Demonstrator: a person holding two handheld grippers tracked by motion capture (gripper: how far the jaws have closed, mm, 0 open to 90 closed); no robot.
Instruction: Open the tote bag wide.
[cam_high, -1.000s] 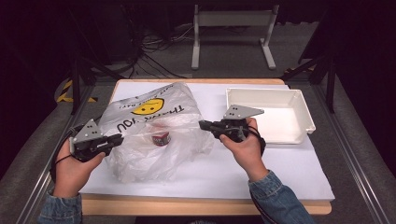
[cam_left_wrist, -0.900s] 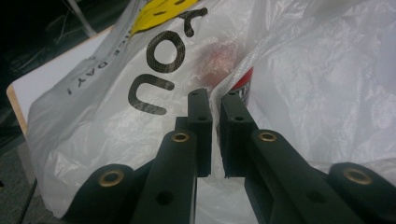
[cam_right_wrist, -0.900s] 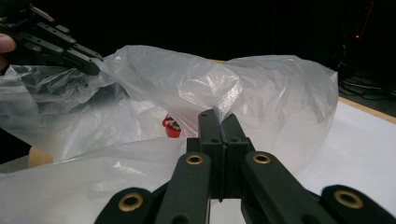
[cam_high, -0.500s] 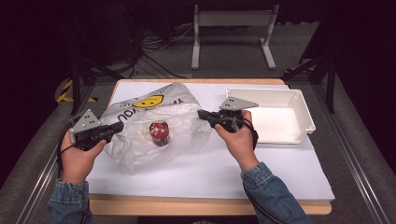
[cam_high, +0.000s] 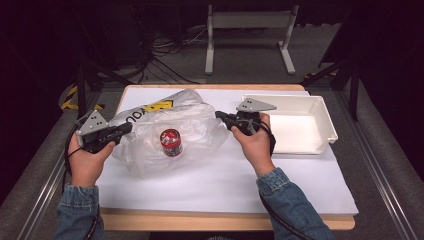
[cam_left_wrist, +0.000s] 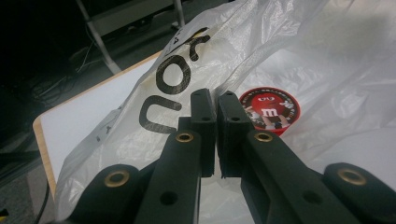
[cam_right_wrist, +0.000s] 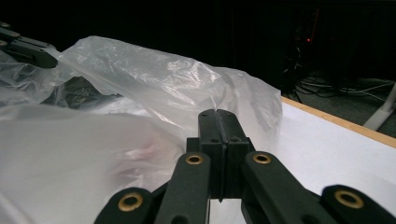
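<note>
On the white table (cam_high: 210, 185), your left gripper (cam_high: 122, 131) and right gripper (cam_high: 221, 116) each pinch the plastic bag (cam_high: 190, 120), stretched left to right; inside it the red can (cam_high: 170, 142) stands upright

quick count: one clear plastic bag (cam_high: 165, 127), one red M&M's tub (cam_high: 170, 142) inside it, one white tray (cam_high: 320, 107), two grippers – left gripper (cam_high: 124, 130), right gripper (cam_high: 220, 116), two hands, one table (cam_high: 225, 175).
</note>
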